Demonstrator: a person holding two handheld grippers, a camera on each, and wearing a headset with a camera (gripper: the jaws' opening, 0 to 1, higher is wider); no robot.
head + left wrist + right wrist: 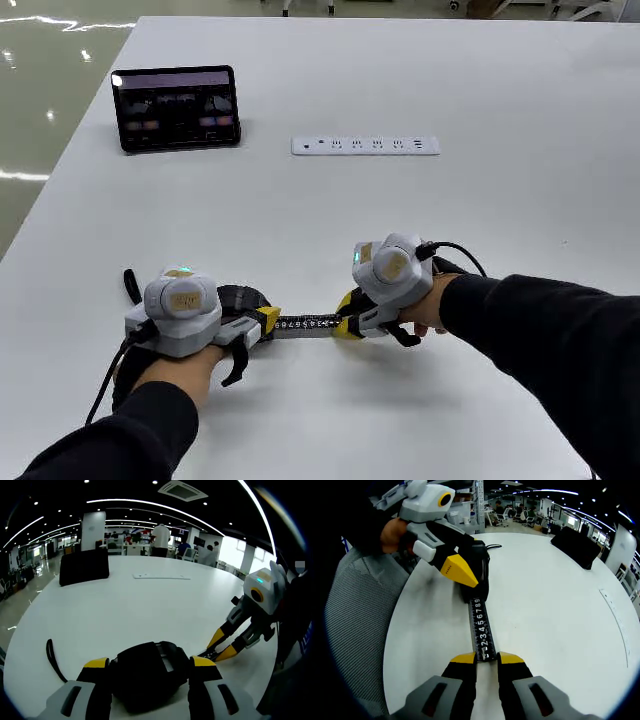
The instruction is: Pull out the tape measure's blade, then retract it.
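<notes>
A black tape measure case (243, 301) lies on the white table (330, 220). My left gripper (262, 323) is shut on the case (149, 672), its yellow-tipped jaws clamped on both sides. A short length of black blade (306, 323) with white numerals runs from the case (476, 575) to my right gripper (345, 326). In the right gripper view the blade (482, 630) ends between the yellow tips of my right gripper (486, 658), which is shut on its end. The right gripper (223, 651) also appears at the right of the left gripper view.
A dark tablet (176, 106) stands propped at the back left of the table, and a white power strip (365, 146) lies flat behind the grippers. A black wrist strap (53, 659) trails from the case. People stand at desks in the far background.
</notes>
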